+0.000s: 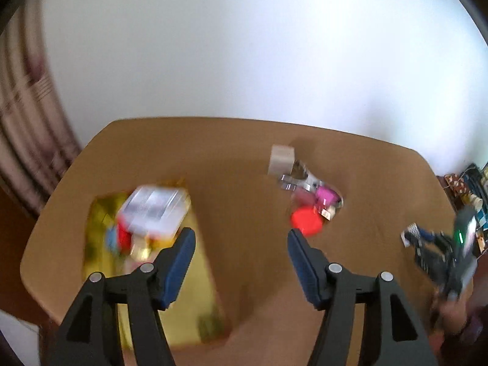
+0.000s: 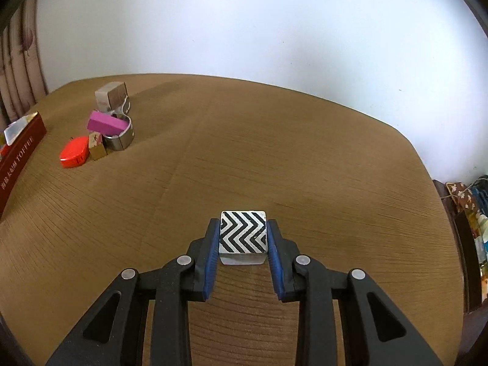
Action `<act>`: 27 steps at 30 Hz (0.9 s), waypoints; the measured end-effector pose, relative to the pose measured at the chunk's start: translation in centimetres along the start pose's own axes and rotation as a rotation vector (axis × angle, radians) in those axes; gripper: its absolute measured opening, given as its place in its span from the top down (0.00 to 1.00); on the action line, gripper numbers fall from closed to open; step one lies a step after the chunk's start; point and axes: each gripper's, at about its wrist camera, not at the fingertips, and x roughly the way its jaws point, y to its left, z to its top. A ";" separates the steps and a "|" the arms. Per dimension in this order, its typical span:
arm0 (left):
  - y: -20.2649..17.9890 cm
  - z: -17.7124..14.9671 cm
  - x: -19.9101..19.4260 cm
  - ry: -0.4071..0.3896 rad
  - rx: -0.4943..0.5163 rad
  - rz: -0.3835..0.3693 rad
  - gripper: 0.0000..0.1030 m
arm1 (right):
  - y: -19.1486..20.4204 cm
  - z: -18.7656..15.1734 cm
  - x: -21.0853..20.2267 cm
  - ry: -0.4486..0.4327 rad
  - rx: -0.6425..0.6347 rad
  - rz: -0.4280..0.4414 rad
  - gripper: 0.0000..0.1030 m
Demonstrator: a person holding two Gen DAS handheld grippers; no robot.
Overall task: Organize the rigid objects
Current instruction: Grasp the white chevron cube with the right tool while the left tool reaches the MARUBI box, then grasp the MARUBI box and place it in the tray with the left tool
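In the right wrist view my right gripper (image 2: 243, 238) is shut on a small box with a black and white zigzag top (image 2: 243, 231), low over the wooden table (image 2: 274, 158). A pile lies at the far left: a pink block (image 2: 106, 122), a red tape measure (image 2: 74, 152), a metal ring piece (image 2: 120, 140) and a beige box (image 2: 110, 96). In the blurred left wrist view my left gripper (image 1: 241, 235) is open and empty above the table, between a gold-lined box (image 1: 189, 289) holding a clear case (image 1: 154, 209) and the same pile (image 1: 306, 221).
The gold-lined box shows in the right wrist view as a red box with gold letters (image 2: 18, 158) at the left edge. The right gripper shows at the right of the left wrist view (image 1: 442, 250). A white wall stands behind the table. Cluttered shelves (image 2: 475, 222) stand at the right.
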 end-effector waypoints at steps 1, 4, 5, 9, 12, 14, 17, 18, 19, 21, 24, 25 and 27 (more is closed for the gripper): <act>-0.9 1.8 1.4 0.012 0.026 -0.012 0.37 | -0.1 0.0 0.0 -0.006 0.006 0.012 0.74; -2.9 5.5 5.0 0.041 0.073 -0.001 0.37 | 0.0 -0.1 0.2 -0.022 0.022 0.037 0.74; -3.5 6.9 6.6 0.063 0.089 -0.011 0.37 | -0.2 -0.2 0.1 -0.028 0.028 0.047 0.74; -5.5 10.1 12.2 0.145 0.145 -0.012 0.37 | -0.5 -0.4 -0.1 -0.034 0.043 0.086 0.74; -6.7 11.4 15.7 0.192 0.194 0.009 0.37 | -0.6 -0.4 -0.3 -0.035 0.051 0.115 0.74; -7.5 11.7 17.6 0.233 0.228 0.010 0.37 | -1.0 -0.5 -0.4 -0.032 0.062 0.133 0.74; -8.1 12.1 19.5 0.263 0.243 0.026 0.37 | -1.2 -0.5 -0.4 -0.029 0.067 0.153 0.73; -8.2 12.2 19.9 0.272 0.242 0.014 0.37 | -1.2 -0.5 -0.4 -0.026 0.065 0.158 0.73; -8.3 12.4 20.5 0.289 0.245 0.001 0.37 | -1.1 -0.5 -0.4 -0.024 0.063 0.162 0.73; -8.5 12.4 21.3 0.306 0.255 0.009 0.37 | -1.1 -0.5 -0.3 -0.018 0.062 0.169 0.73; -8.8 12.2 22.7 0.335 0.273 0.017 0.37 | -1.0 -0.5 -0.1 -0.017 0.065 0.173 0.72; -8.7 11.9 22.9 0.346 0.277 0.021 0.37 | -1.1 -0.5 0.0 -0.015 0.066 0.174 0.72; -9.0 11.6 23.6 0.366 0.283 0.034 0.37 | -1.1 -0.5 0.0 -0.010 0.068 0.176 0.72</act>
